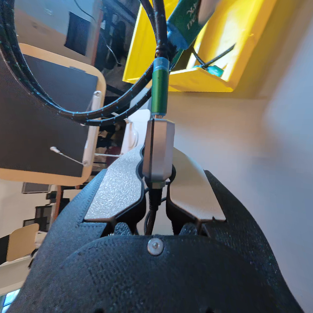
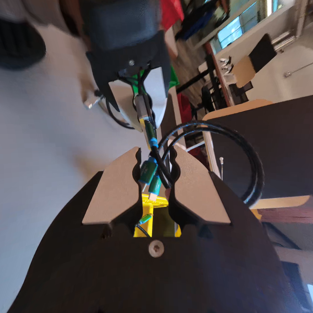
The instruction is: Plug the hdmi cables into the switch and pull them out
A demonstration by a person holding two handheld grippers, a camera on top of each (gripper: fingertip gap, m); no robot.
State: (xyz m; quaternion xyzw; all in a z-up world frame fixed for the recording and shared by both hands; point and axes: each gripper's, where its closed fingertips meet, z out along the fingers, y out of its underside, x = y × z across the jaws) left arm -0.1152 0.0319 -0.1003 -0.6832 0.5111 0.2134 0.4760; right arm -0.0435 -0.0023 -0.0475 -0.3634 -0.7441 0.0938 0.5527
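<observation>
Left gripper (image 1: 156,162): fingers clamped on switch (image 1: 158,149), grey metal, held in mid-air. Green plug (image 1: 159,91) seated in switch's far end; thin black lead exits near end betw. fingers.
Right gripper (image 2: 156,167): fingers apart, w/ gaps either side of two loose green plugs (image 2: 149,176); grip not seen.
Cables (image 1: 50,101): black braided, looped twd dark-topped table (image 1: 50,118).
Yellow bin (image 1: 211,59): behind plugs, a small green connector on black wire at its rim.

Switch (image 1: 158,149) between left hand-held gripper (image 1: 156,159) fingers; plug (image 1: 159,94) in its far end; bin (image 1: 194,50) behind.
</observation>
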